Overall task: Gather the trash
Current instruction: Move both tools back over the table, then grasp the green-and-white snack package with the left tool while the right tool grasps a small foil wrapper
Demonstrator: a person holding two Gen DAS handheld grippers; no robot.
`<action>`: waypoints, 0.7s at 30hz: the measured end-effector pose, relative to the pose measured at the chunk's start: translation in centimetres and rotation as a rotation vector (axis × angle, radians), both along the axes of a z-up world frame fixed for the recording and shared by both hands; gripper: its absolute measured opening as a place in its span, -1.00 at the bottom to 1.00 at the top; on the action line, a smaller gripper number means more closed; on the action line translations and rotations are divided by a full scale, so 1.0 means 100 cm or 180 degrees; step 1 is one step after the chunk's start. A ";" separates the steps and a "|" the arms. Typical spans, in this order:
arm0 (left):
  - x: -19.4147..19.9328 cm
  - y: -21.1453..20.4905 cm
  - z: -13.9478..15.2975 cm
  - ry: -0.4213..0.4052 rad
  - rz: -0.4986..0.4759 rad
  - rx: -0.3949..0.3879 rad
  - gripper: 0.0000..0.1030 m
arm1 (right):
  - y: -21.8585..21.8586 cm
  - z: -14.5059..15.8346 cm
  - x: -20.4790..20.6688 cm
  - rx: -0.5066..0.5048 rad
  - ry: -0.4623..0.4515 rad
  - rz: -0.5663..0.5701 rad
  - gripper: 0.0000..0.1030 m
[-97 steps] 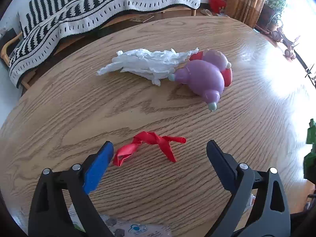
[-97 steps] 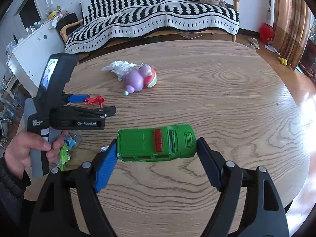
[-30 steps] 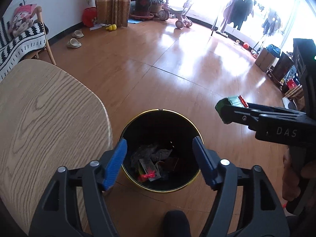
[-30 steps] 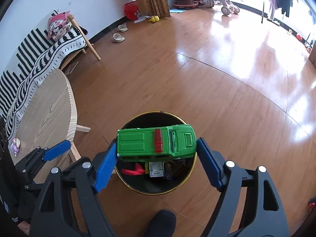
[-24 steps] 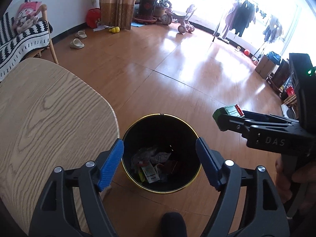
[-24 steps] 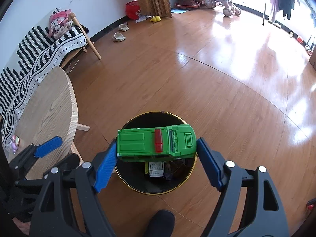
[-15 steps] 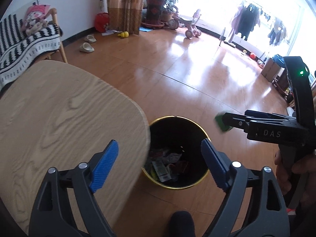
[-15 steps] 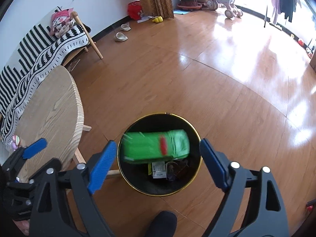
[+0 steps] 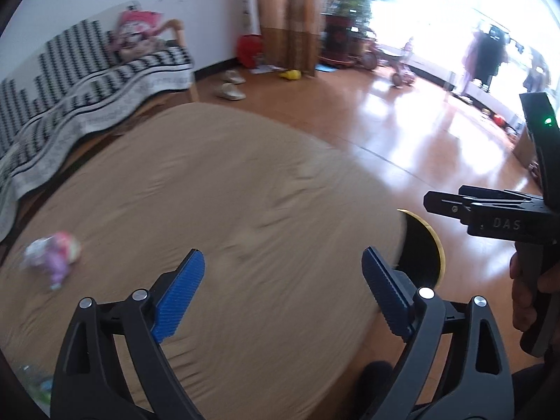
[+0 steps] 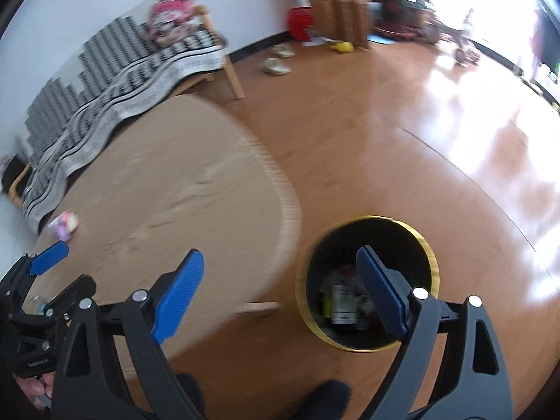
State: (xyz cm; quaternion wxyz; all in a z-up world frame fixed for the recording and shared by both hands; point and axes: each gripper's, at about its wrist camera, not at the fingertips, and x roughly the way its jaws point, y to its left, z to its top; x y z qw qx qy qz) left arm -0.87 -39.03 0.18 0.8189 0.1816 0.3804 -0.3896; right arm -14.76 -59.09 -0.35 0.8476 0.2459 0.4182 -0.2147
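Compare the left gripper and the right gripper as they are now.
The left gripper has its fingers over the wooden table; the right gripper straddles the table edge and the black bin on the floor. The left gripper's jaws are opening; the right gripper's stand wide. Both have blue finger pads, are empty, and point downward.
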 end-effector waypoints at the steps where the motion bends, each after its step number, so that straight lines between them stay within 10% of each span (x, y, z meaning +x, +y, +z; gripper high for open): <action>1: 0.006 0.016 0.004 -0.0026 0.0083 0.0009 0.73 | 0.012 0.003 0.010 0.0010 -0.0017 0.0086 0.67; 11: 0.057 0.202 0.024 -0.0304 0.0996 0.0245 0.78 | 0.173 0.017 0.110 0.0086 -0.0016 0.1165 0.67; 21: 0.080 0.370 0.005 -0.0018 0.1907 0.0348 0.78 | 0.307 -0.012 0.154 0.0167 0.0249 0.1853 0.66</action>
